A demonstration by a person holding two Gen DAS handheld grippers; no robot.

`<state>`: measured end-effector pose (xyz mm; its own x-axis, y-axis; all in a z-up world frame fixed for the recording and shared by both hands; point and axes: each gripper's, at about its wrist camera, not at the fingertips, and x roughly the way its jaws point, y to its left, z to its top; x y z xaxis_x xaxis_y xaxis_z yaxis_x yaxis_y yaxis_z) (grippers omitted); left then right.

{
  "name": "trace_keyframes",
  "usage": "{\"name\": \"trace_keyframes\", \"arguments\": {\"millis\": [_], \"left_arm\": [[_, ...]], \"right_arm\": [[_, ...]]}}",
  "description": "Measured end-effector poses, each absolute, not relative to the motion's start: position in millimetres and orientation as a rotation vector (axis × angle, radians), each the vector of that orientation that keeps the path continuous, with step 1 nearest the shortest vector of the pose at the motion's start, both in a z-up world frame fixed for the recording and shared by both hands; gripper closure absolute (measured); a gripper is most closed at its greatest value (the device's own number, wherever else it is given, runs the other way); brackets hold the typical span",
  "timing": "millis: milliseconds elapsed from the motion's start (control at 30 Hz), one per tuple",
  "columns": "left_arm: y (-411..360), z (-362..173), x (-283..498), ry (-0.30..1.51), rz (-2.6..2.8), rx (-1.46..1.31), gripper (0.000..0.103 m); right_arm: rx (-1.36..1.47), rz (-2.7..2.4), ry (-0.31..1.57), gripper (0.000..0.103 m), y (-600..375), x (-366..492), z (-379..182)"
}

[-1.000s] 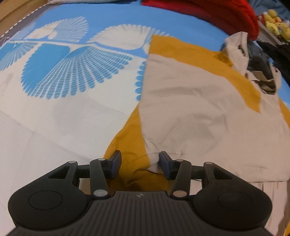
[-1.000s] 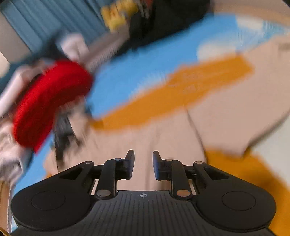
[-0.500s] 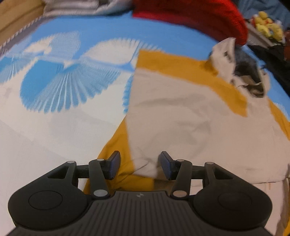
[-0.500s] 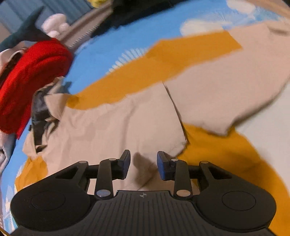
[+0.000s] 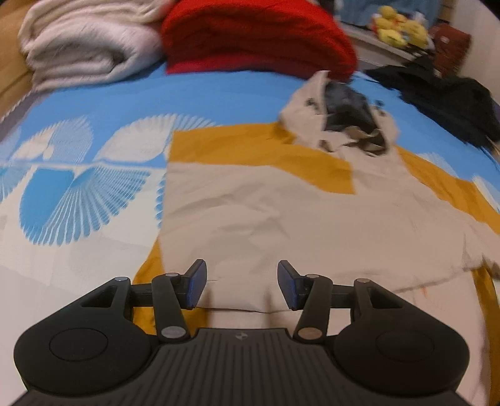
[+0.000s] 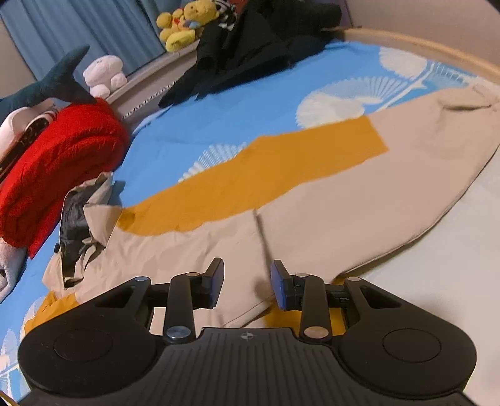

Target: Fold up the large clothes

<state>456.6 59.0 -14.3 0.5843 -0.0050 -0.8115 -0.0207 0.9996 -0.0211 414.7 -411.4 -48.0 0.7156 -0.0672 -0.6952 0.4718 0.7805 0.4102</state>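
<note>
A bed (image 6: 237,125) with a blue sheet printed with white fan shapes fills both views. Blue curtains (image 6: 93,28) hang behind its far edge, where a pale padded ledge (image 6: 150,84) carries yellow plush toys (image 6: 184,22) under warm indoor light.

One beige-and-mustard hooded garment (image 5: 281,218), spread flat, centre of the left wrist view.
One blue bedsheet with white fan-shaped prints (image 5: 93,103), under everything.
One red knitted blanket, folded (image 5: 256,37), top centre of the left wrist view.
One pale grey fleece blanket, folded (image 5: 84,47), upper left of the same view.
One heap of black clothing (image 6: 250,47), top centre of the right wrist view; number of pieces cannot be told.
One cluster of yellow plush toys (image 6: 184,25), top of that view; count unclear.
One white plush toy (image 6: 104,75), upper left.
One dark teal plush shark (image 6: 53,87), upper left edge.
</note>
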Motion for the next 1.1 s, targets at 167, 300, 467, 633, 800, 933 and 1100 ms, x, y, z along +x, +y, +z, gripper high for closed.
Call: {"name": "trace_keyframes", "arguments": {"millis": [167,300,467,633,800,933,1100], "left_arm": [[33,-6,440,0.927,-0.059,0.023,0.044],[24,-5,433,0.915,-0.085,0.033,0.042],[21,-10,432,0.926,-0.085,0.041,0.042],[23,-11,432,0.924,-0.090,0.057,0.042],[22,-13,434,0.933,-0.087,0.051,0.042],[18,-17,437,0.942,-0.094,0.059,0.042],[14,-23,441,0.953,-0.097,0.062,0.042]], "right_arm": [[0.601,-0.345,0.686,0.068,-431,399,-37],[0.588,-0.341,0.655,0.068,-448,388,-25],[0.581,-0.402,0.548,0.068,-500,362,-3],[0.623,-0.497,0.420,0.094,-573,323,2],[0.747,-0.644,0.381,0.090,-638,290,-27],[0.859,-0.681,0.405,0.090,-673,283,-61],[0.975,-0.702,0.438,0.086,-699,286,-106]]}}
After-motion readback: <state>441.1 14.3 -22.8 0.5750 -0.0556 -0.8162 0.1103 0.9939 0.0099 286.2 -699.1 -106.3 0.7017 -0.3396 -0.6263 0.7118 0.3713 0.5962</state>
